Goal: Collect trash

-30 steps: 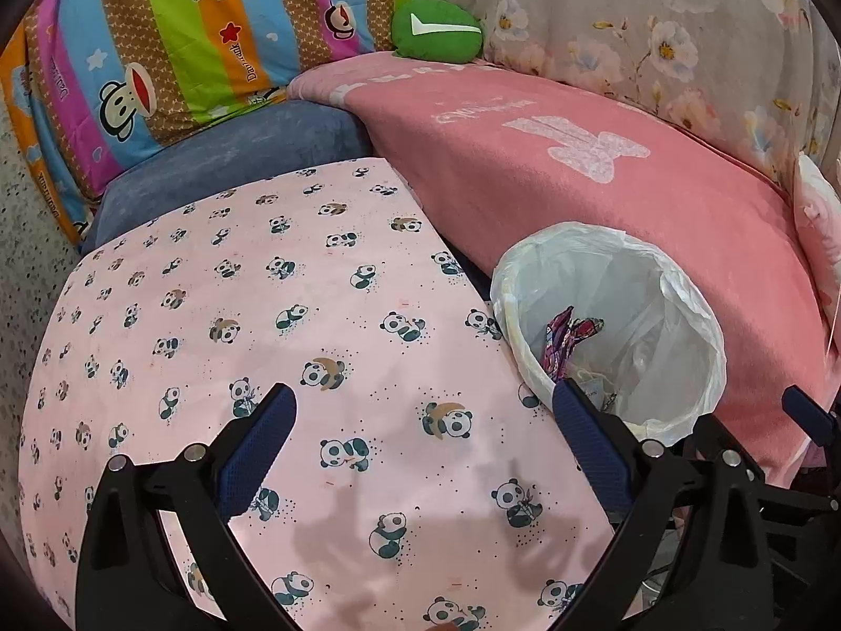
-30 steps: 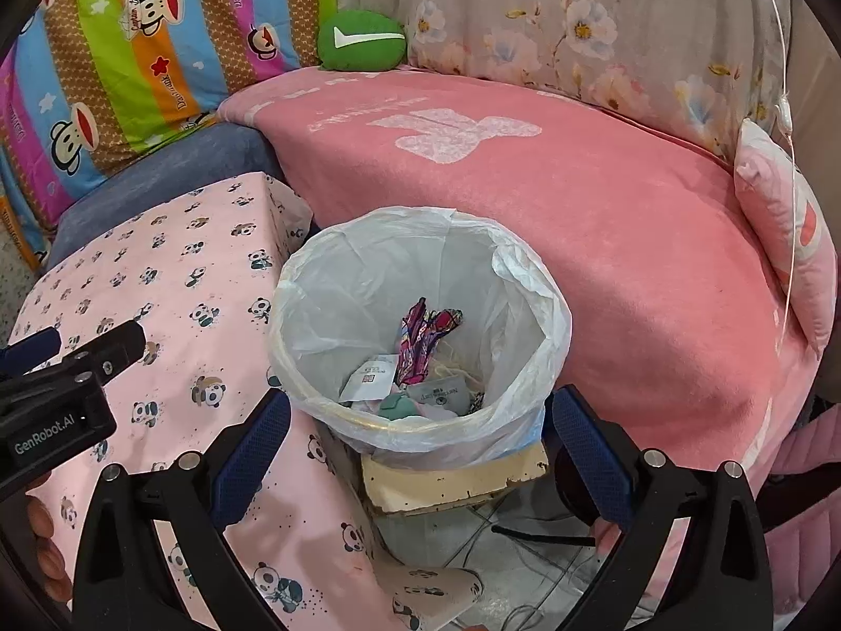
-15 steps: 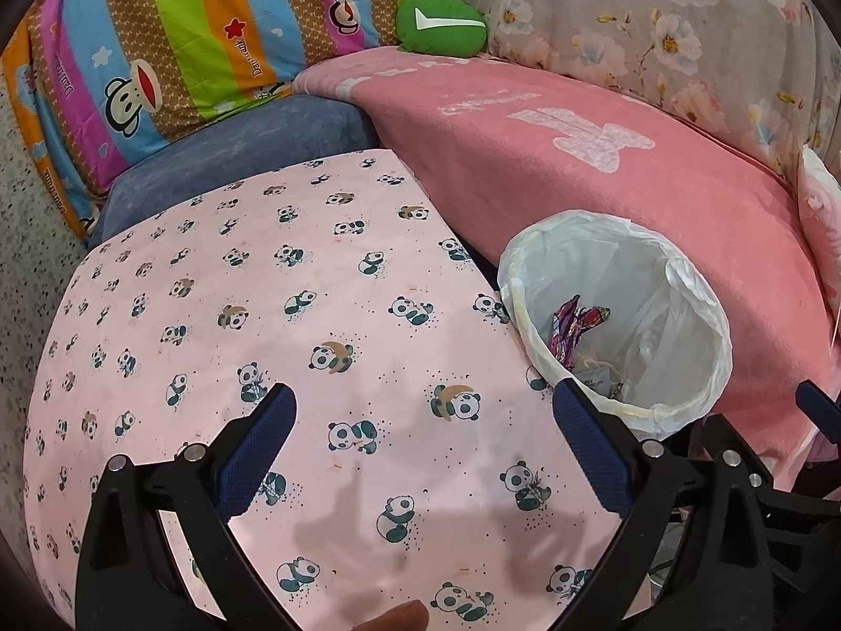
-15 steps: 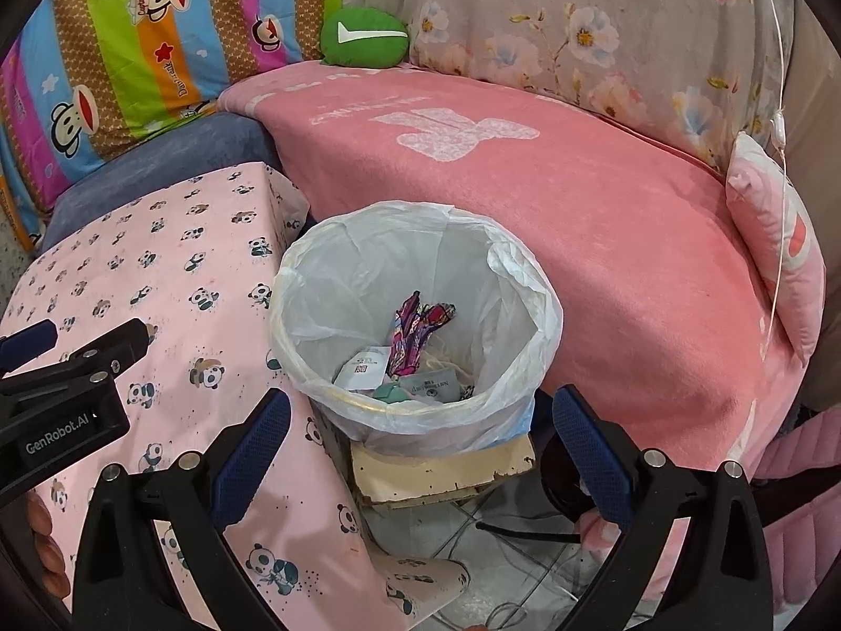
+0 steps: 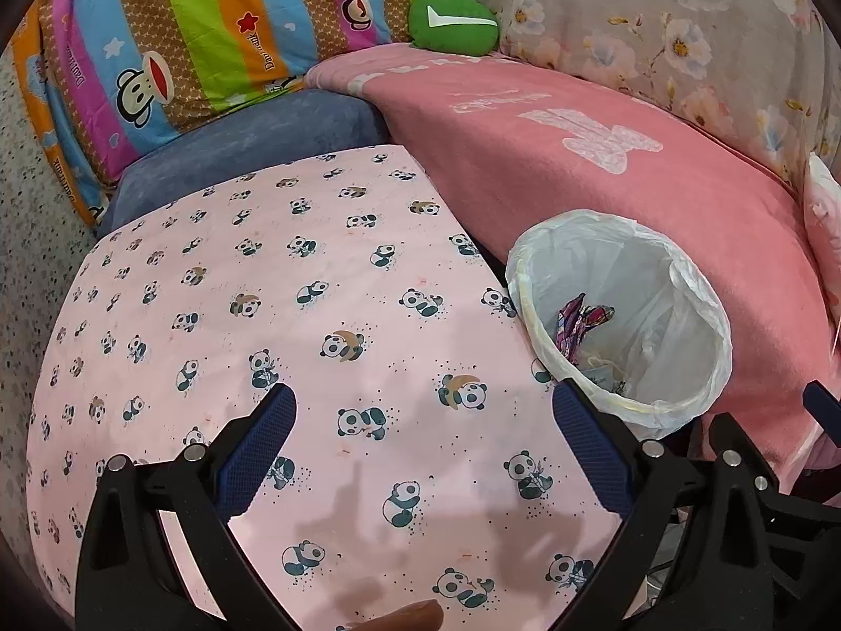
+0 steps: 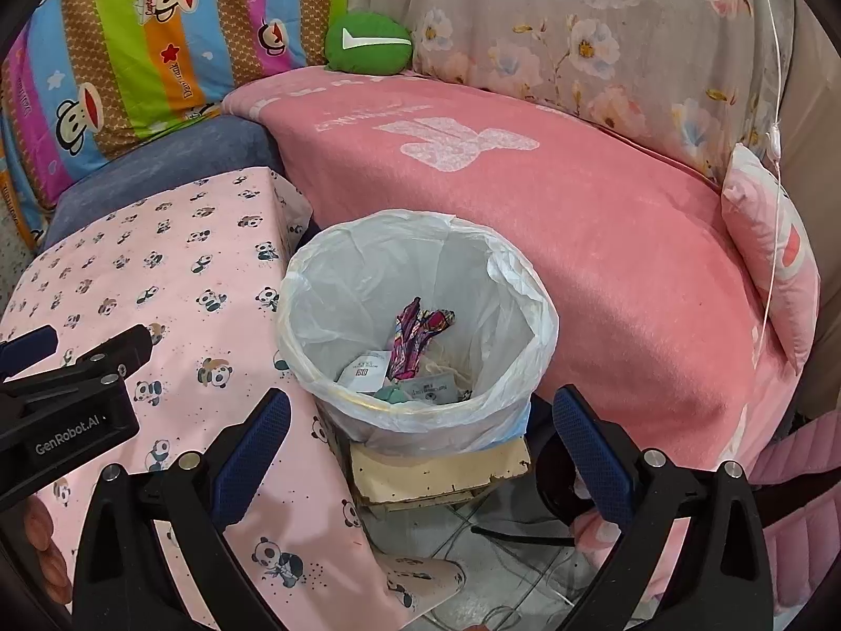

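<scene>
One waste bin (image 6: pixel 415 326), white-lined, standing between the panda-print tabletop (image 6: pixel 173 284) and the pink sofa blanket (image 6: pixel 604 242), on a chipped cream block (image 6: pixel 436 473) partly hidden below it. Contents: one purple wrapper (image 6: pixel 418 334), at least two paper slips (image 6: pixel 368 370); the remainder is too jumbled to count. Left gripper (image 5: pixel 423 447): fingers wide apart, empty, over the tabletop. Right gripper (image 6: pixel 420 441): fingers wide apart, empty, near the bin. One green cushion (image 6: pixel 368 43).
</scene>
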The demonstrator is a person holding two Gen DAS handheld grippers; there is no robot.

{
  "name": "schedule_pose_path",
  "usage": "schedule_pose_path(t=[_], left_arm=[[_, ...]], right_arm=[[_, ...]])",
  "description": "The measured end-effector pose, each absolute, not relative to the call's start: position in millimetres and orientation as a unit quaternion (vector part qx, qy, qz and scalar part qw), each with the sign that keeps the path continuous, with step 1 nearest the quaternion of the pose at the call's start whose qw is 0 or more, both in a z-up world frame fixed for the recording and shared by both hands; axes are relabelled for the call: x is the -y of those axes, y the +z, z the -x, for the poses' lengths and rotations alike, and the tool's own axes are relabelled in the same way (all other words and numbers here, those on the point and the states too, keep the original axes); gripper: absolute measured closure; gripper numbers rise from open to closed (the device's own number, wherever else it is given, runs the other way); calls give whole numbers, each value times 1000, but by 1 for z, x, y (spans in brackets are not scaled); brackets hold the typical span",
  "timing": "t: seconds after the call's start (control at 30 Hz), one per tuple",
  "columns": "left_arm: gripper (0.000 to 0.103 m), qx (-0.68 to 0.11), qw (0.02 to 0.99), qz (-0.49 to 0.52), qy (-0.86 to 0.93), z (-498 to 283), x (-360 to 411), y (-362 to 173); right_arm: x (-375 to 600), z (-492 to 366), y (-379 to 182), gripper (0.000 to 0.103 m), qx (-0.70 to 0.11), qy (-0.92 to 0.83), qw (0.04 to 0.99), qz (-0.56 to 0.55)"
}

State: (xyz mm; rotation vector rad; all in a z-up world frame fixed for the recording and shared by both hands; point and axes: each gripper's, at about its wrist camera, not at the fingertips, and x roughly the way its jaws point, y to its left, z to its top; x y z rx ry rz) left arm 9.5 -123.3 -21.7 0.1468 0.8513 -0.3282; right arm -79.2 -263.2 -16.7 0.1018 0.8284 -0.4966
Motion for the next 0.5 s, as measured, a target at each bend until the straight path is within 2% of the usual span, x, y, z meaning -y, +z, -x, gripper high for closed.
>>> schedule_pose_path(t=[0.5], left_arm=[[9, -407, 896, -80, -155, -1, 126, -19]], right_arm=[[261, 81, -14, 7, -397, -239, 885, -46]])
